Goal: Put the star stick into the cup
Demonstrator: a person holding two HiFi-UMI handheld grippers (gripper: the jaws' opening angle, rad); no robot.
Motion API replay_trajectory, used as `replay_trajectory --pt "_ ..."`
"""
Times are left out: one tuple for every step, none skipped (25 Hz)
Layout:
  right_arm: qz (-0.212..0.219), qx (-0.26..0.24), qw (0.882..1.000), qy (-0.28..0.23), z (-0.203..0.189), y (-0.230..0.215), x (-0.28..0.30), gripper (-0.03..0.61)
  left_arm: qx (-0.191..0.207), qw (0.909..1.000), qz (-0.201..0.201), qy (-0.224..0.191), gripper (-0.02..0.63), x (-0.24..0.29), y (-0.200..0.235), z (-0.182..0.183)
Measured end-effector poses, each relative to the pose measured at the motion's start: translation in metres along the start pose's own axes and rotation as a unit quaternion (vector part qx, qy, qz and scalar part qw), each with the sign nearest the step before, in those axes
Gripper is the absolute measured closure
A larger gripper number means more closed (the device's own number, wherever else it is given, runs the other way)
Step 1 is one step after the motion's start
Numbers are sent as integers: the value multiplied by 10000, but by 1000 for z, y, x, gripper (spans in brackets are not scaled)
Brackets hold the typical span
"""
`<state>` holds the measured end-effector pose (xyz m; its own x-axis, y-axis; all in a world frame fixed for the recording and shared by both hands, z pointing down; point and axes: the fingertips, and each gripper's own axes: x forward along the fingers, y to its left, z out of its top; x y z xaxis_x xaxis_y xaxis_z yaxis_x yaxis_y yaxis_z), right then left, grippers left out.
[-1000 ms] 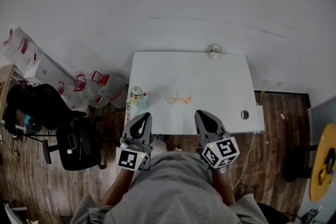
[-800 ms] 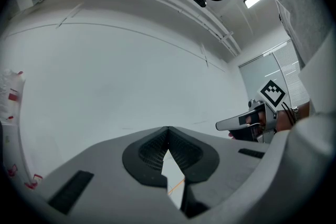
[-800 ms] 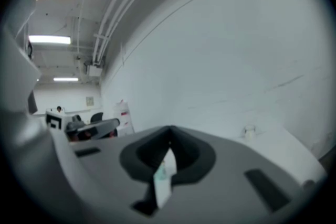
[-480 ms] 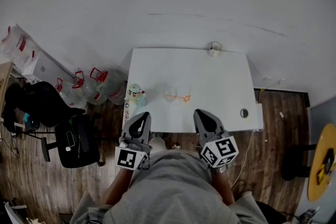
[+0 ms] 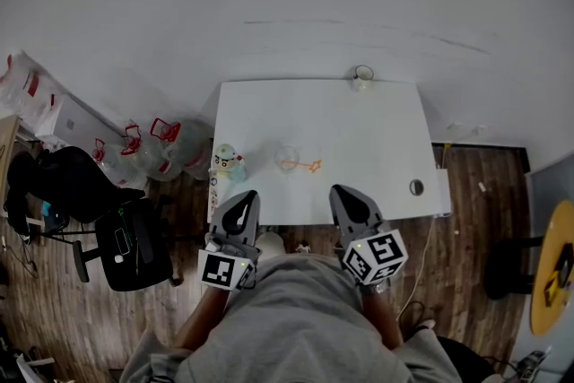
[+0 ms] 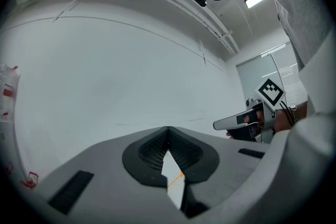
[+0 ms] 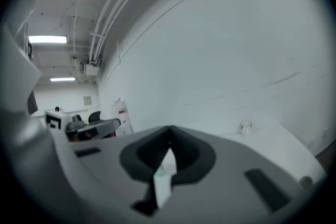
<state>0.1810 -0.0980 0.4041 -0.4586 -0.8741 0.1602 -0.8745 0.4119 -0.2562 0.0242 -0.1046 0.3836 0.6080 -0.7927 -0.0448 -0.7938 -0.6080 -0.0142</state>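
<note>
Currently both tools sit idle over the near edge of the white table (image 5: 377,134), in front of the person's grey top (image 5: 296,327).

Re left gripper (image 5: 246,198): jaws together, tips meeting, dark pads (image 6: 149,152) w/ nothing btwn them. Empty.

Re right gripper (image 5: 343,195): same condition. Jaws fully closed, pads (image 7: 139,153) bare, nothing held.

Each has its marker cube (image 5: 222,270) at the end nearest the person. Neither tool touches anything on the table, and both are well short of the task items.

Task item: the star stick (image 5: 311,166), orange, lies flat on the tabletop, approx. ctr-left, star end to the right. Its plain end runs to the foot of the clear cup (image 5: 287,159); contact can't be confirmed at this res. The cup stands upright just left of the stick. The stick is outside the cup. A thin orange line of the stick also shows thru the notch below the left jaws.

Other items:
- Small snowman-like figure (image 5: 228,161), upright at the table's left edge, nr the cup but apart from it.
- Small white mug (image 5: 362,77) at the far edge by the wall, well apart from the rest.
- Round cable hole (image 5: 416,187) nr the front right corner.
- On the wood floor (image 5: 475,238), left of the table: clear water jugs (image 5: 166,146) w/ red handles and a black office chair (image 5: 134,245).
</note>
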Motion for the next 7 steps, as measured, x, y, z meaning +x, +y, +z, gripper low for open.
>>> replay_trajectory --pt "5 0 10000 14 -1 0 1 545 -3 10000 -11 6 584 1 -1 -1" --pt "8 -1 10000 28 -2 -1 1 545 -6 10000 -19 15 584 2 -1 -2" --pt "7 -3 10000 41 -3 -1 2 545 -12 10000 -23 30 584 3 -1 -3" --pt "4 -4 10000 53 -4 -2 3 545 -29 10000 -22 48 584 4 -1 -4" --pt "1 -4 10000 64 -4 -3 4 545 -62 10000 -19 68 584 5 -1 -5" --pt "-2 -1 10000 75 -5 -4 5 545 -108 9999 -14 88 584 6 -2 -6" --pt "-4 2 10000 85 -5 -4 6 545 -156 9998 -8 109 584 7 -2 -6"
